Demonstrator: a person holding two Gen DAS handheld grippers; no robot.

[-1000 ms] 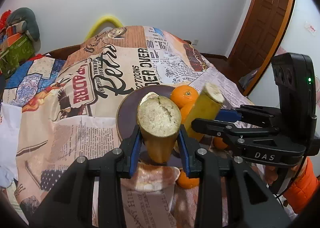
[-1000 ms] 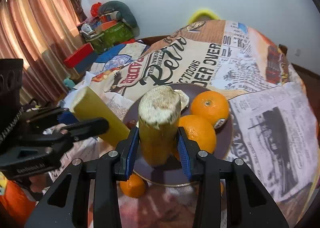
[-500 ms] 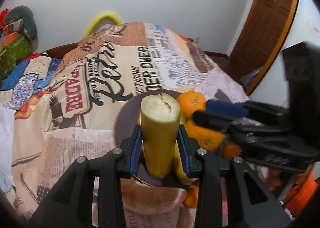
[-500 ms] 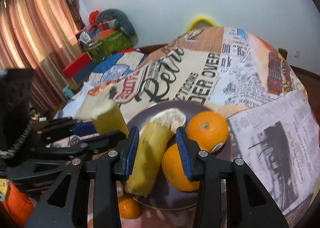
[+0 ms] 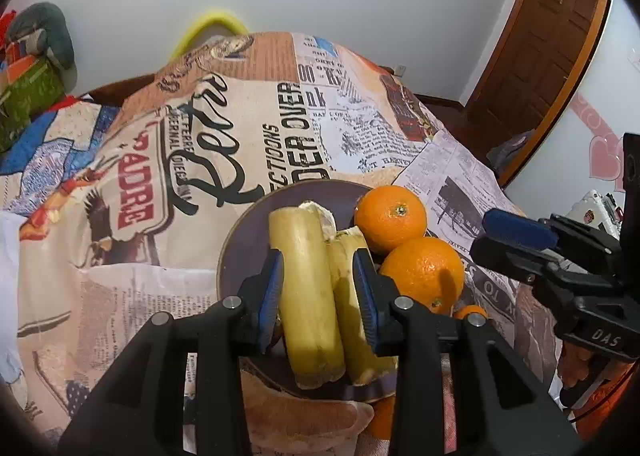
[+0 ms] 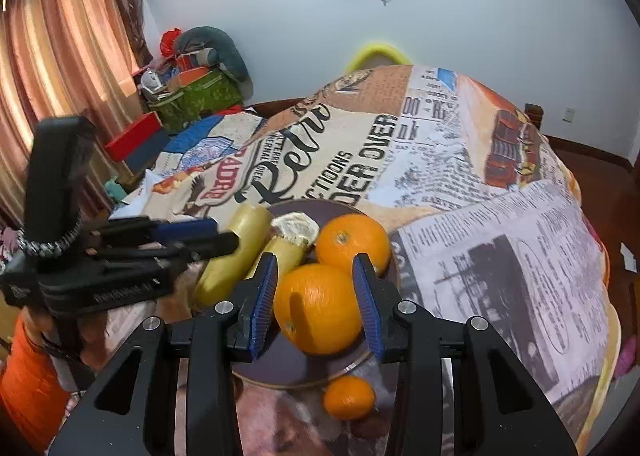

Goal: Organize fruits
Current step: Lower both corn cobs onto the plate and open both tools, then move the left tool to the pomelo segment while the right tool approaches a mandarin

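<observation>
the left tongs straddle two yellow cut pieces on the dark purple plate. the left piece lies against the left blue pad; the right piece lies just beside the right pad, and whether the pads press on them or have let go i cannot tell. both pieces lie side by side, touching, their pale cut ends showing at the near rim of the plate.

the right tongs are spread, holding nothing, with the near orange seen between the pads and gaps on either side. a second orange sits behind it, touching, also on the plate. a smaller orange lies off the plate on the printed cloth, just beside the near rim.

the plate rests on the worktop under the newspaper-print cloth. in the left view the right tongs hang off to the right, near the oranges, apart from the plate.
</observation>
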